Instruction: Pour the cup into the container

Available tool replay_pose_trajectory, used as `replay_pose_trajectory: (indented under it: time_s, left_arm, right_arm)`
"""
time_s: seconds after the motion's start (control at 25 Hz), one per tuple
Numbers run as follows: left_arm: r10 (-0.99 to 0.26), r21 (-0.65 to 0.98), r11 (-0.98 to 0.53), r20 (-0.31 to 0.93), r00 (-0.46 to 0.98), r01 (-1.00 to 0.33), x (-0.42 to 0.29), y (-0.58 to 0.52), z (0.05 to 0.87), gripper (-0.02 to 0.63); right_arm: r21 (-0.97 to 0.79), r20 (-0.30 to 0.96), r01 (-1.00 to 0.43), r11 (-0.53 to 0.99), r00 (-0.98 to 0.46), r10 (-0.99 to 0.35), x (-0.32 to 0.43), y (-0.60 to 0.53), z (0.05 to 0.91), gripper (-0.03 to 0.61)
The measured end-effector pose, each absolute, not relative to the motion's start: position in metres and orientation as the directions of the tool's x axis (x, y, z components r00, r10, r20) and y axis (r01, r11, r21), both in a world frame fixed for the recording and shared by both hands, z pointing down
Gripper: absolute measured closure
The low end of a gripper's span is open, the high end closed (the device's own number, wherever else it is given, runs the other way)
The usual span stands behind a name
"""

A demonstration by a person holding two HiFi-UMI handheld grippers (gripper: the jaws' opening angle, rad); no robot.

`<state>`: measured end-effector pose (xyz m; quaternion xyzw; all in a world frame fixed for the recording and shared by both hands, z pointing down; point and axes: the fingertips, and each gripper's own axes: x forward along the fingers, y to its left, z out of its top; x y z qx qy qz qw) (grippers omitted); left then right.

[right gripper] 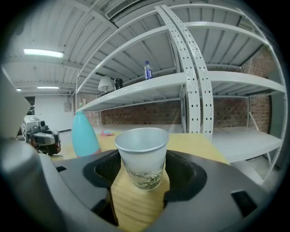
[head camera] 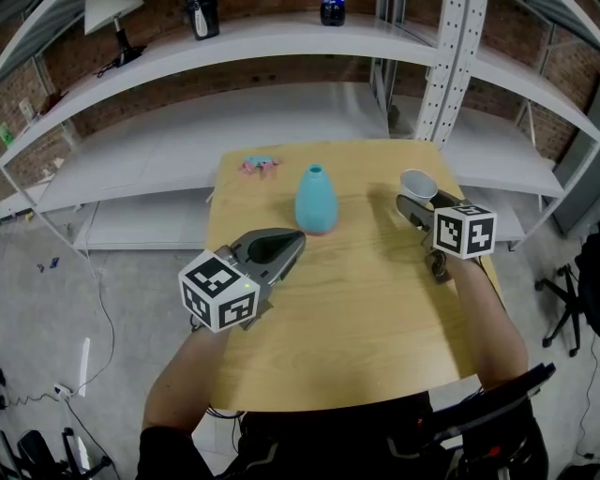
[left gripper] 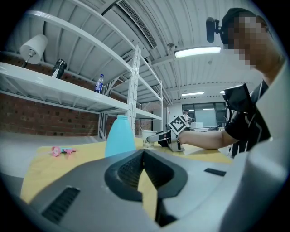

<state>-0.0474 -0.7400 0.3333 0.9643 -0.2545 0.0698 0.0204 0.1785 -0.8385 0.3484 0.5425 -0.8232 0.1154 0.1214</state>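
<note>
Left gripper (head camera: 298,238) nearest, low over the wooden table (head camera: 356,319); jaws pressed together, nothing between them. Right gripper (head camera: 417,200) farther on, to the right; jaws closed against both sides of a white paper cup (right gripper: 142,156), upright. Cannot tell whether its base touches the table. Blue container (head camera: 316,199) stands left of the cup, apart from it, narrow mouth up; table bare between them. Small pink object (head camera: 260,165) lies beyond, near the far edge. White shelving (head camera: 281,47) behind, with a bottle (head camera: 332,11) on it.
</note>
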Motion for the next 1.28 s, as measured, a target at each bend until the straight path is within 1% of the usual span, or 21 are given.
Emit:
replay_pose_trajectory:
  time_s: [0.24, 0.52, 0.88, 1.08, 1.28]
  left_arm:
    - [-0.469, 0.003, -0.880, 0.145, 0.871, -0.474, -0.046, -0.736, 0.334, 0.612]
    - [-0.451, 0.004, -0.890, 0.144, 0.881, -0.456, -0.044, -0.732, 0.336, 0.612]
    - [-0.451, 0.003, -0.890, 0.146, 0.880, -0.456, -0.043, -0.723, 0.337, 0.613]
    - [-0.449, 0.004, -0.891, 0.144, 0.882, -0.454, -0.044, -0.719, 0.337, 0.612]
    - [-0.439, 0.002, -0.896, 0.144, 0.887, -0.444, -0.042, -0.716, 0.337, 0.612]
  right_arm:
    - [-0.052, 0.320, -0.910, 0.411, -0.405, -0.857, 0.166, -0.836, 0.346, 0.277]
    - [0.051, 0.306, -0.879, 0.473, -0.437, -0.846, 0.134, -0.832, 0.327, 0.282]
    - [0.258, 0.290, -0.798, 0.544, -0.473, -0.832, 0.087, -0.825, 0.291, 0.284]
    - [0.408, 0.293, -0.733, 0.544, -0.459, -0.839, 0.064, -0.823, 0.273, 0.284]
    - [0.496, 0.299, -0.677, 0.544, -0.455, -0.838, 0.045, -0.823, 0.261, 0.284]
